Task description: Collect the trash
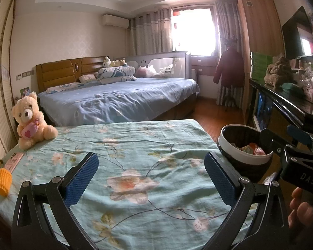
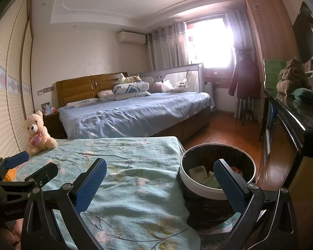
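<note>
Trash (image 1: 3,180) lies at the bed's (image 1: 135,156) left edge; I'd steer my empty, spread left gripper (image 1: 151,179) there, right gripper (image 2: 159,184) likewise open.

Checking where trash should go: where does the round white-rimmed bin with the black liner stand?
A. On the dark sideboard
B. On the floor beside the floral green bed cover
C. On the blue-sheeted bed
B: the round white-rimmed bin with the black liner stands on the floor, against the edge of the floral green bed cover.

Wrinkled matt cloth sheet (image 1: 135,156), glossy wooden floor (image 2: 225,129), plush bear (image 1: 31,120), smooth white-rimmed bin (image 2: 198,185).
</note>
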The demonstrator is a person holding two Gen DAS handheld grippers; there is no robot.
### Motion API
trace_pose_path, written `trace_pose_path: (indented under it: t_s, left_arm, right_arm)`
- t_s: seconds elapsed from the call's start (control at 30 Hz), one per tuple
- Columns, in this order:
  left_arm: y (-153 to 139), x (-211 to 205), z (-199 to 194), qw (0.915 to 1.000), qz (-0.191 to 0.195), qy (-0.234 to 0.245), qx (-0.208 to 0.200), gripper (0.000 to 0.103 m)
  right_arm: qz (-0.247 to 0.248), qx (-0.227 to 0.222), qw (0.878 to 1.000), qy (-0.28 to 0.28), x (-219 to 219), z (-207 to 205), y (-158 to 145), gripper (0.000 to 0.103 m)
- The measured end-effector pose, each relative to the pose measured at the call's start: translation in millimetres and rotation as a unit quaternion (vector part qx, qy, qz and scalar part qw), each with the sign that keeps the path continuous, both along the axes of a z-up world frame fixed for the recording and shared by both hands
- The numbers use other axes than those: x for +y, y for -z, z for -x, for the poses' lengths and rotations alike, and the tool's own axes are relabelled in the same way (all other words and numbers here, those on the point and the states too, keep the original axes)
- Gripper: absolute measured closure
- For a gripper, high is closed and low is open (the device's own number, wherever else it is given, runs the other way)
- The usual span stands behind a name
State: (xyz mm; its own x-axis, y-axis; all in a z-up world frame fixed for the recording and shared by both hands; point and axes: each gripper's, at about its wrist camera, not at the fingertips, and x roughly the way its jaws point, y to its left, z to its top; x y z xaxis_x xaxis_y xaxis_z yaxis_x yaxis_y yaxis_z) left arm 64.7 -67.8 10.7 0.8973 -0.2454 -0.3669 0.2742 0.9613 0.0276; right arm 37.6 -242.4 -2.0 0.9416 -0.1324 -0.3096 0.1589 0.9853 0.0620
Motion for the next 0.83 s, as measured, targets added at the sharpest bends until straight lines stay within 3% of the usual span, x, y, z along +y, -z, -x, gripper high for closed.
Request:
trace_pose_path:
  t_s: [0.83]
  left_arm:
    - [5.6, 1.3, -5.1, 0.9999, 0.002, 0.004, 0.013, 0.000]
  right_arm:
    - [-0.007, 0.021, 1.000, -0.003, -0.7, -8.7, 6.4, 0.000]
